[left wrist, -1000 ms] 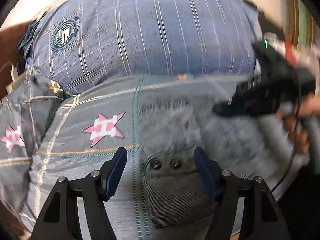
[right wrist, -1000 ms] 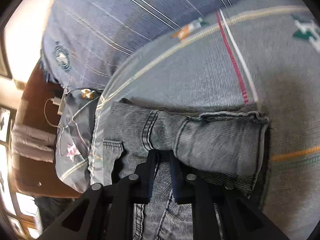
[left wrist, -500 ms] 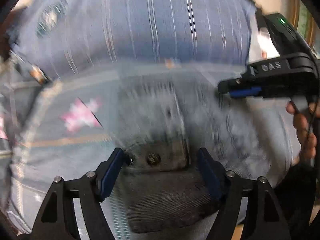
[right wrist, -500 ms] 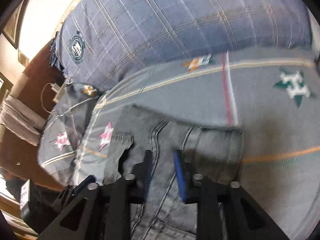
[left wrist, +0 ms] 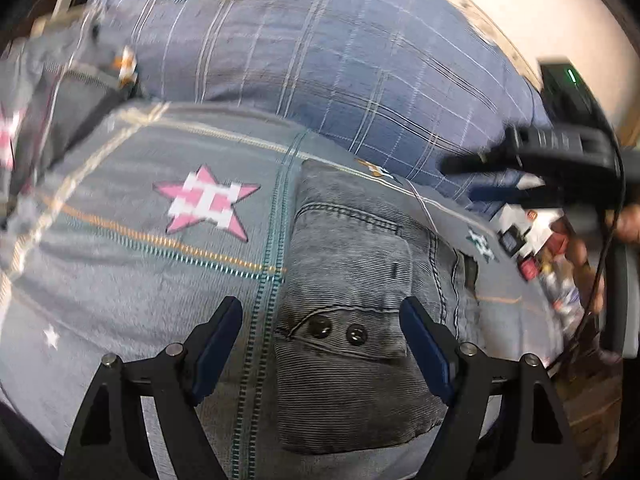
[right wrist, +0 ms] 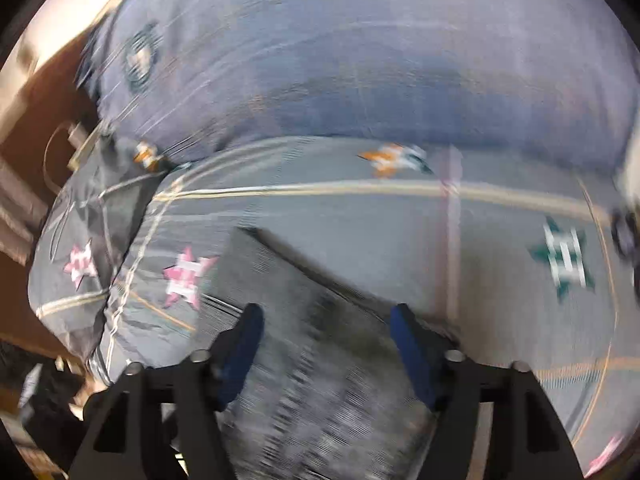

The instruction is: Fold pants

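The left gripper (left wrist: 320, 338), black-armed with dark blue pads, is hovering with its jaws spread wide and nothing pinched between them. Under it is lying the folded pair of grey denim pants (left wrist: 360, 320), a compact bundle with two dark metal rivets (left wrist: 336, 330) showing right between the pads. The pads are standing clear of the cloth on both sides.

Over on the other side, the right gripper (right wrist: 326, 346) is opening its jaws at this very moment, its blue pads well apart above the same grey denim (right wrist: 320, 360), which is streaked with motion blur; no cloth is caught between them. In the left wrist view that right gripper (left wrist: 492, 178) is showing at the right edge, gripped by a person's hand (left wrist: 624, 224).

The pants are resting on a grey bedspread (left wrist: 120, 280) with thin orange and teal lines and a pink pixelled star (left wrist: 206, 202) just left of the bundle. A dark green star (right wrist: 564, 258) is sitting off to the right in the right wrist view. Behind it all, a big blue plaid pillow (left wrist: 320, 60) with a round crest is lying against the pale wall (left wrist: 540, 4).
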A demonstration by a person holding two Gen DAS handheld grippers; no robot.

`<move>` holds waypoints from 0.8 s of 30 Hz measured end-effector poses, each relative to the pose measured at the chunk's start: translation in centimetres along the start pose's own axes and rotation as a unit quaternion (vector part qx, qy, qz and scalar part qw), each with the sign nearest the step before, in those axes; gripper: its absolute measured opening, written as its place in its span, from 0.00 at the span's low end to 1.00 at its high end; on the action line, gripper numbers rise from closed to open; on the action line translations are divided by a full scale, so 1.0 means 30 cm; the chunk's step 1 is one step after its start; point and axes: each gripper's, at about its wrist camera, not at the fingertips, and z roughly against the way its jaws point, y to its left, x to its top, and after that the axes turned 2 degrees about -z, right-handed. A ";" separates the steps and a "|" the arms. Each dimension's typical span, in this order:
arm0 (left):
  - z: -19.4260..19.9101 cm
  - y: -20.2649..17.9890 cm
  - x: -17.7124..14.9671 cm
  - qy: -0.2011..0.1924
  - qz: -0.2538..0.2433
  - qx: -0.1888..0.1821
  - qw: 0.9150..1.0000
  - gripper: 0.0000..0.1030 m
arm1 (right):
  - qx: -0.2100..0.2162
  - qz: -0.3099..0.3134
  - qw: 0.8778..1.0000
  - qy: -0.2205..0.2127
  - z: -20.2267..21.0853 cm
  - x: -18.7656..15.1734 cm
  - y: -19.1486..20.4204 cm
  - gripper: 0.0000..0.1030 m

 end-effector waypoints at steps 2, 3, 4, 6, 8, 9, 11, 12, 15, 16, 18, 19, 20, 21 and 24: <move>-0.006 0.036 -0.001 0.008 0.035 -0.018 0.999 0.79 | 0.007 0.053 0.998 0.034 -0.042 0.066 0.115 0.78; -0.015 0.053 0.002 0.015 0.049 -0.025 0.998 0.79 | 0.003 0.073 0.996 0.052 -0.069 0.098 0.163 0.78; -0.025 0.068 0.001 0.021 0.060 -0.034 0.997 0.79 | -0.010 0.086 0.994 0.066 -0.109 0.137 0.207 0.78; -0.036 0.087 0.000 0.028 0.074 -0.044 0.996 0.79 | -0.018 0.102 0.989 0.104 -0.207 0.201 0.280 0.78; -0.051 0.099 -0.001 0.036 0.080 -0.049 0.995 0.79 | -0.038 0.111 0.983 0.142 -0.308 0.242 0.327 0.78; -0.065 0.105 -0.001 0.043 0.083 -0.053 0.994 0.79 | -0.047 0.113 0.980 0.160 -0.350 0.250 0.338 0.78; -0.090 0.104 -0.002 0.055 0.079 -0.058 0.994 0.79 | -0.065 0.121 0.971 0.198 -0.424 0.239 0.348 0.77; -0.097 0.099 -0.010 0.061 0.073 -0.059 0.994 0.79 | -0.065 0.117 0.968 0.211 -0.450 0.235 0.345 0.61; -0.114 0.062 -0.025 0.065 0.040 -0.055 0.996 0.79 | -0.061 0.084 0.971 0.217 -0.485 0.237 0.304 0.19; -0.116 0.046 -0.030 0.069 0.028 -0.058 0.996 0.79 | -0.071 0.072 0.973 0.206 -0.479 0.243 0.280 0.19; -0.122 0.024 -0.044 0.079 0.019 -0.070 0.994 0.79 | -0.083 0.043 0.978 0.186 -0.462 0.248 0.232 0.19; -0.126 0.017 -0.047 0.080 0.013 -0.071 0.994 0.79 | -0.097 0.040 0.979 0.175 -0.451 0.247 0.221 0.19; -0.127 0.008 -0.052 0.080 0.004 -0.070 0.994 0.79 | -0.111 0.035 0.980 0.158 -0.429 0.247 0.209 0.19; -0.128 0.002 -0.056 0.080 0.000 -0.070 0.994 0.79 | -0.113 0.028 0.982 0.148 -0.412 0.249 0.201 0.21; -0.132 -0.004 -0.063 0.079 -0.005 -0.068 0.995 0.79 | -0.069 0.010 0.991 0.115 -0.346 0.245 0.197 0.24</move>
